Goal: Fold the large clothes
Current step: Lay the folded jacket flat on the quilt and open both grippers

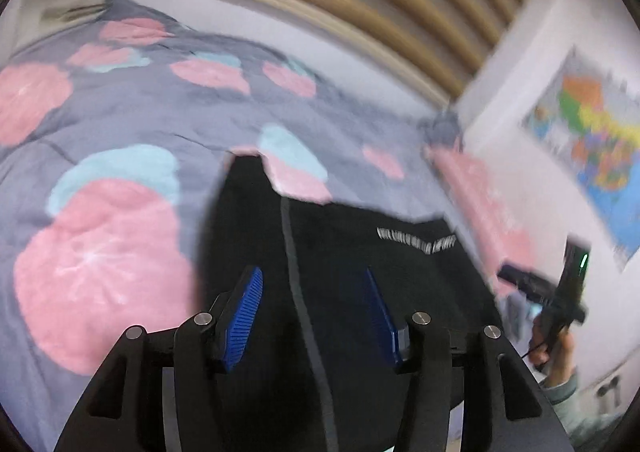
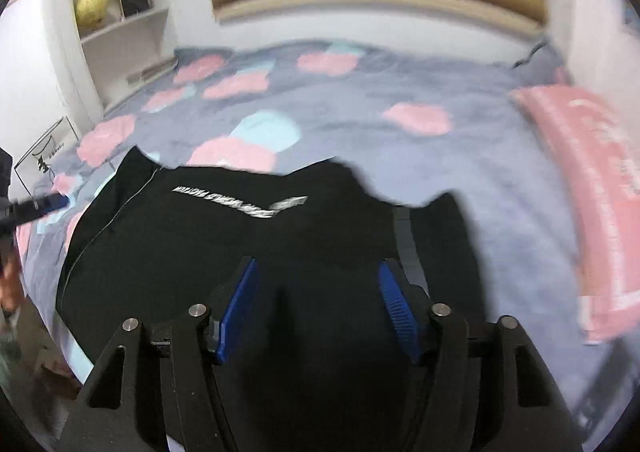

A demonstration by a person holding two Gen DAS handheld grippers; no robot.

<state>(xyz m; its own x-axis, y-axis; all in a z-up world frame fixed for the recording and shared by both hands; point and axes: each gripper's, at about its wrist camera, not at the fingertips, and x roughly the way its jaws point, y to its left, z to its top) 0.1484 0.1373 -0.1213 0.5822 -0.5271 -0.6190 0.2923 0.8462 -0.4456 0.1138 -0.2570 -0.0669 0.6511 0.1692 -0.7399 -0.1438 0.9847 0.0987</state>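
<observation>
Left wrist view, nearest first: left gripper point(image 1: 312, 312) with blue pads point(image 1: 244, 316) spread wide, nothing between them, poised over the black garment point(image 1: 360, 272), apparently to line up a grasp near the pale seam point(image 1: 296, 284). Further right, right gripper seen side-on in a hand point(image 1: 552, 348), held off the bed edge. Right wrist view: right gripper point(image 2: 318, 308) likewise spread apart and empty, aimed down the middle of the garment, probably hunting an edge to pinch. Garment lying partly bunched on the near side of the bed, white lettering point(image 2: 240, 202) facing up, far hem ragged against the floral duvet point(image 2: 360, 124). Beyond, pink pillow point(image 2: 592, 192) along the right side. Farthest, white shelf unit point(image 2: 120, 24) holding a yellow ball point(image 2: 92, 6), a dark frame and some books.
</observation>
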